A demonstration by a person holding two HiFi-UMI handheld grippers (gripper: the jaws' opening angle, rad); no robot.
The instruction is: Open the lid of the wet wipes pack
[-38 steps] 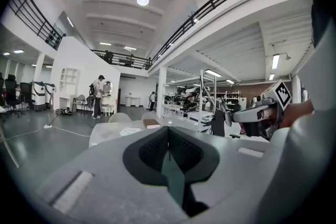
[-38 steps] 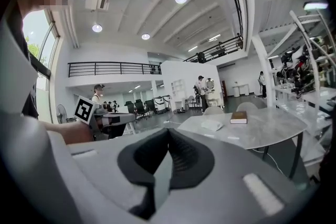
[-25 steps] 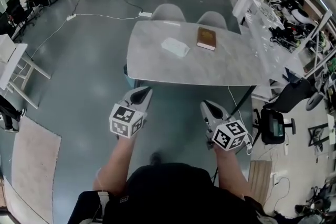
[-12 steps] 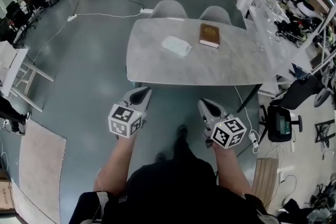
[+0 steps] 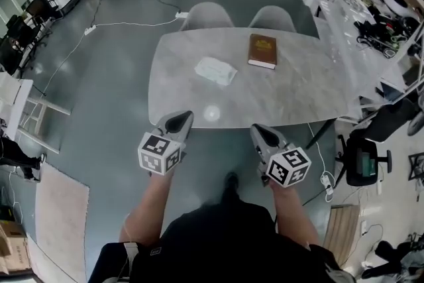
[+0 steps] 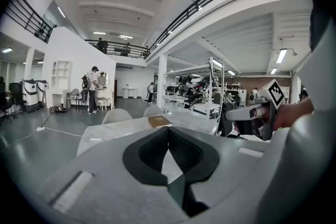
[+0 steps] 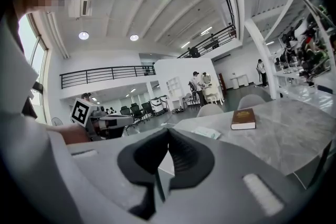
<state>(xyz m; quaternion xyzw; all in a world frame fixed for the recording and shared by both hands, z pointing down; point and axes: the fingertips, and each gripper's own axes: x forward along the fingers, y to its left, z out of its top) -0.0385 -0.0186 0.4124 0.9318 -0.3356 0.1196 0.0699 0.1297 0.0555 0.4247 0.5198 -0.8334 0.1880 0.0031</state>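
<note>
The pale, flat, soft-plastic wet wipes pack point(image 5: 216, 70) lies on the grey marble tabletop point(image 5: 298, 89), well apart from the left tool point(image 5: 180, 117) and right tool point(image 5: 257, 131) — both closed, empty. It is likely light, squashy and slippery — one tool should pin its body while the other catches the stiffer lid's free edge.

no lettering can be read — the gold mark on the brown book point(image 5: 262, 50) is too small.
</note>
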